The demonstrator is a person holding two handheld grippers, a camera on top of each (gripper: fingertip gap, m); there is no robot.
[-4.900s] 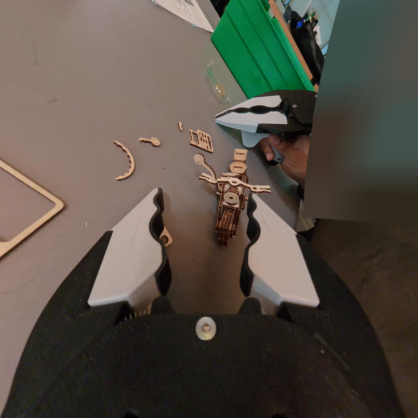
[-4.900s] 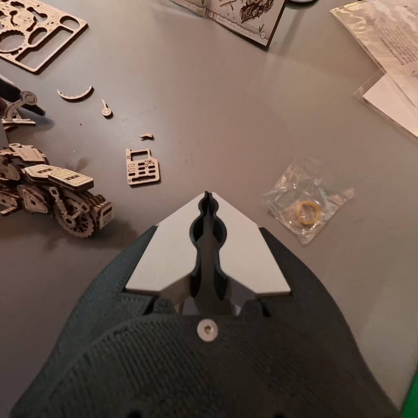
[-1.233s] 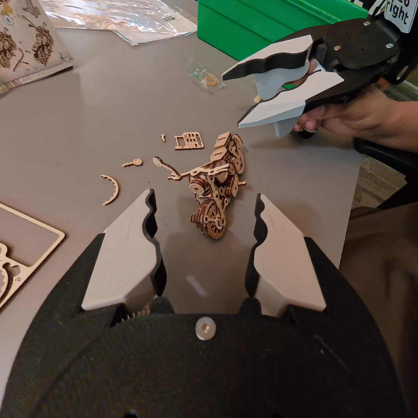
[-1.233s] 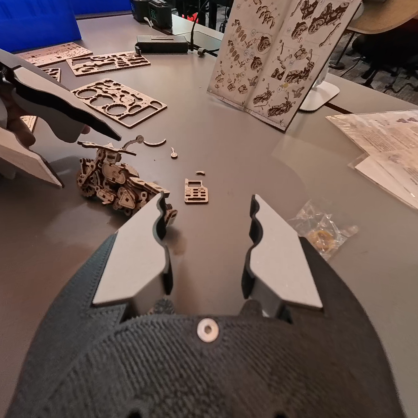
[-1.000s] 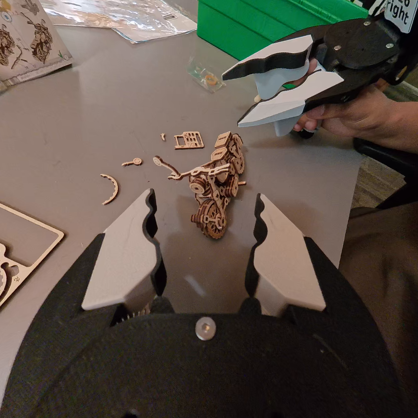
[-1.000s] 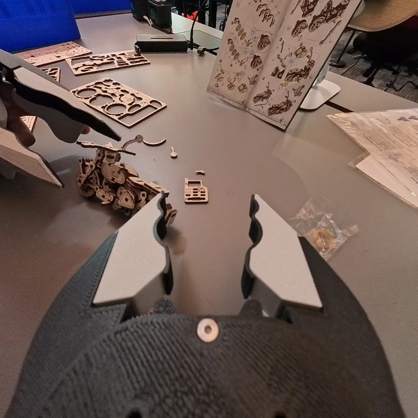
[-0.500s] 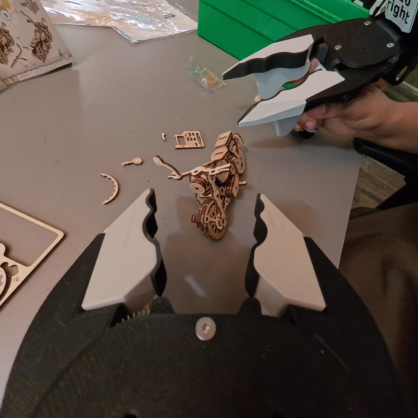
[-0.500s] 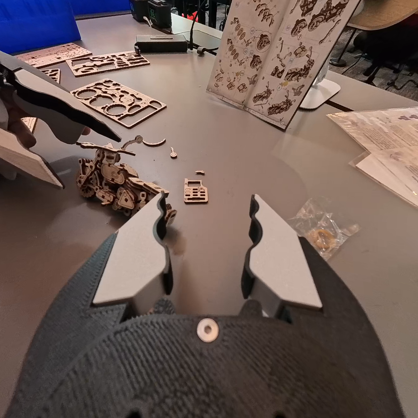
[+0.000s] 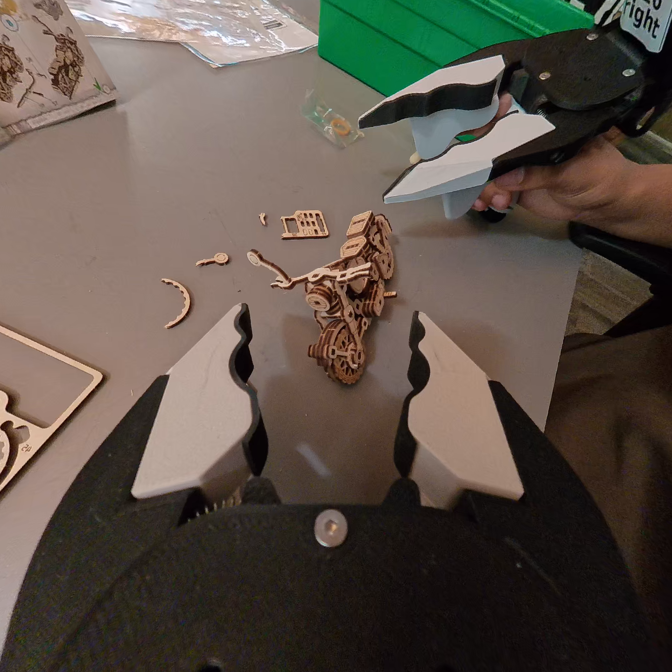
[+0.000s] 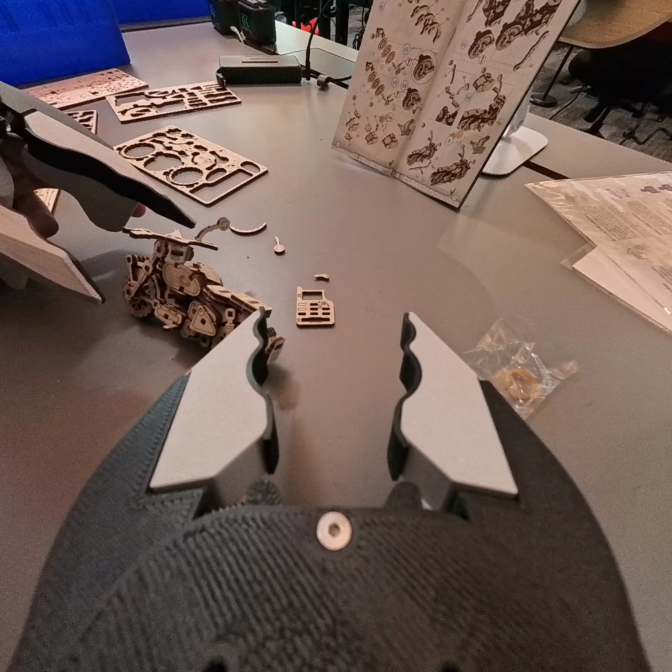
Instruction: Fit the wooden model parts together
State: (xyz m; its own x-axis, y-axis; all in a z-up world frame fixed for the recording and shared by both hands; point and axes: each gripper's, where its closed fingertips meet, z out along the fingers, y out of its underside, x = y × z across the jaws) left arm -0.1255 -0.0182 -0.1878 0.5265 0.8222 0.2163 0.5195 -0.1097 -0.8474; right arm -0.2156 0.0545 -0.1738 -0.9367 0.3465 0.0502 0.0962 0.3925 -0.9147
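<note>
A part-built wooden motorcycle model (image 9: 351,302) stands on the grey table (image 9: 145,174), front wheel toward my left gripper; it also shows in the right wrist view (image 10: 182,294). Loose wooden parts lie beside it: a small slotted plate (image 9: 304,225) (image 10: 315,307), a curved toothed piece (image 9: 178,303) (image 10: 248,229), a small round-headed pin (image 9: 214,259) (image 10: 278,246) and a tiny chip (image 9: 262,218). My left gripper (image 9: 329,316) is open and empty, just short of the front wheel. My right gripper (image 10: 332,320) is open and empty, above the table beside the model's rear; it shows in the left wrist view (image 9: 374,160).
A punched-out parts sheet (image 9: 32,407) lies at the left; more sheets (image 10: 189,167) lie farther back. An instruction booklet (image 10: 447,94) stands upright. A small plastic bag (image 10: 516,374) of rings lies to the right. A green box (image 9: 418,40) stands behind. Papers (image 10: 618,232) lie at the right edge. My left gripper is the nearer one to the curved toothed piece (image 9: 178,303): about 6 cm, against 15 cm. The right camera catches it too, in the right wrist view (image 10: 246,230). My right tips are roughly 6 cm from the small slotted plate (image 10: 315,307). It is also in sight in the left wrist view (image 9: 305,222). From the left gripper's tips to the small round-headed pin (image 9: 214,259) is close to 7 cm. The right camera catches it too, in the right wrist view (image 10: 278,246).
</note>
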